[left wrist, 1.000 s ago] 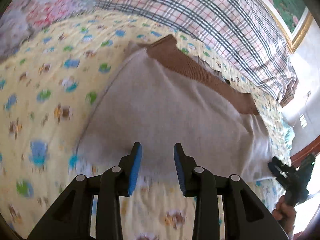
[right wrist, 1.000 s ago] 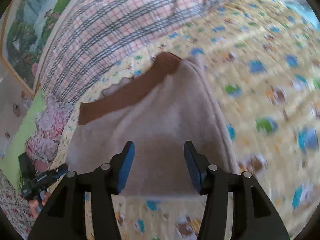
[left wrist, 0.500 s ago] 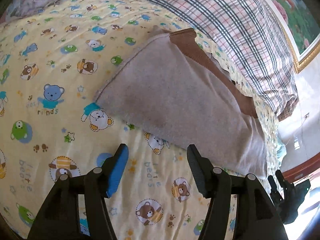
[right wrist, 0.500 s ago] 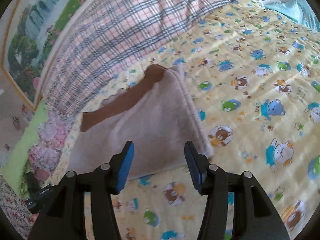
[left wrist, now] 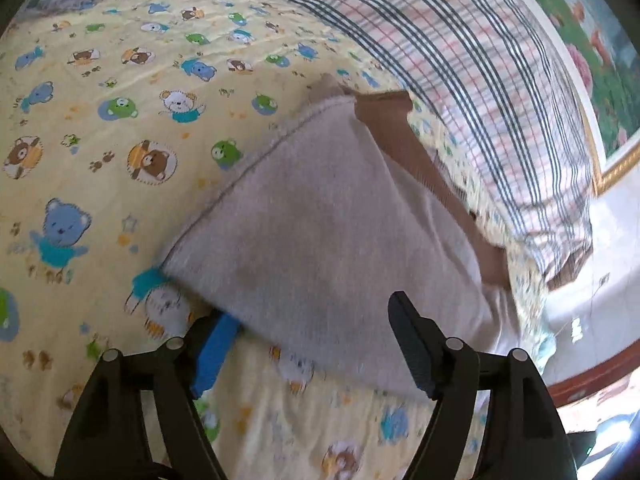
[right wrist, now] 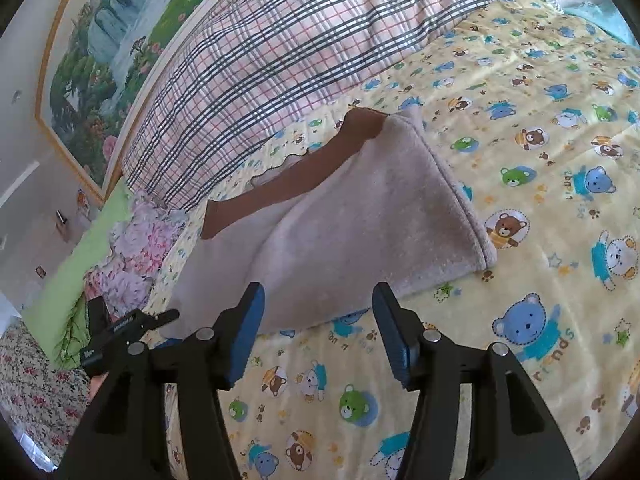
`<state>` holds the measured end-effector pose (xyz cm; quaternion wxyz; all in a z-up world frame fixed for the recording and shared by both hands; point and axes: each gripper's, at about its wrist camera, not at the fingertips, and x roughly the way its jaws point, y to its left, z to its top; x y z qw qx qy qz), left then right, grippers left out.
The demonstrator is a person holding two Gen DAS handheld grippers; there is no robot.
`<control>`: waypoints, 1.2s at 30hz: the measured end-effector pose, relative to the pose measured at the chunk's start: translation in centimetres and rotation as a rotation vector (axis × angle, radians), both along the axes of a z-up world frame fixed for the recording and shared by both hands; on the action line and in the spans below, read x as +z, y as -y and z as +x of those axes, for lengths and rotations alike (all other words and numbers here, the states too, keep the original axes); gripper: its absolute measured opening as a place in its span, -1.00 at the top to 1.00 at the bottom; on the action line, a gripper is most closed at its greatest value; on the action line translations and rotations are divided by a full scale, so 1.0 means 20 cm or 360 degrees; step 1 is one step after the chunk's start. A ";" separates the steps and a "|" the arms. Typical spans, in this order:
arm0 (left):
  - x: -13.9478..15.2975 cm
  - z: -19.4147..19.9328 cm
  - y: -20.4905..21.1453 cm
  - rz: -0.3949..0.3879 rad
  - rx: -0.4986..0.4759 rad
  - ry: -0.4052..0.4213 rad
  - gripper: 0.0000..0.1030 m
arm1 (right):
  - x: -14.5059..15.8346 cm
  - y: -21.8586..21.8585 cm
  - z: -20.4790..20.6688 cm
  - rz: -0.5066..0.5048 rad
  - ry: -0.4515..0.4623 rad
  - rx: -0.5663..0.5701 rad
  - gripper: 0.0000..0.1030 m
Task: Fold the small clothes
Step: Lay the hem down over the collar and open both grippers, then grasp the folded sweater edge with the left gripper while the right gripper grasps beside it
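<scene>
A small grey fleece garment (left wrist: 320, 232) with a brown ribbed band (left wrist: 400, 136) lies folded flat on the yellow bear-print bedspread (left wrist: 100, 128). My left gripper (left wrist: 316, 340) is open at the garment's near edge; its left finger (left wrist: 214, 350) is partly tucked under the hem. In the right wrist view the same garment (right wrist: 352, 232) lies just beyond my right gripper (right wrist: 318, 332), which is open and empty above the bedspread (right wrist: 540, 160). The left gripper (right wrist: 120, 332) shows at the garment's left end.
A plaid blanket (right wrist: 300, 48) lies along the far side of the bed under a framed landscape painting (right wrist: 100, 60). A floral pillow (right wrist: 132, 256) and a green cloth (right wrist: 68, 280) lie at the left in the right wrist view.
Both grippers drew back from the garment and opened wider. The left gripper has since moved forward again, so its left finger now sits under the garment's near edge.
</scene>
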<state>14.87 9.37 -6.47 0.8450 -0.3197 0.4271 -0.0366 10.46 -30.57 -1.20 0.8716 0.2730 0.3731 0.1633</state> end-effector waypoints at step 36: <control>0.23 0.10 1.42 0.0556 -0.0948 0.0423 0.86 | 0.12 0.41 0.23 0.0115 0.0014 -0.0083 -0.13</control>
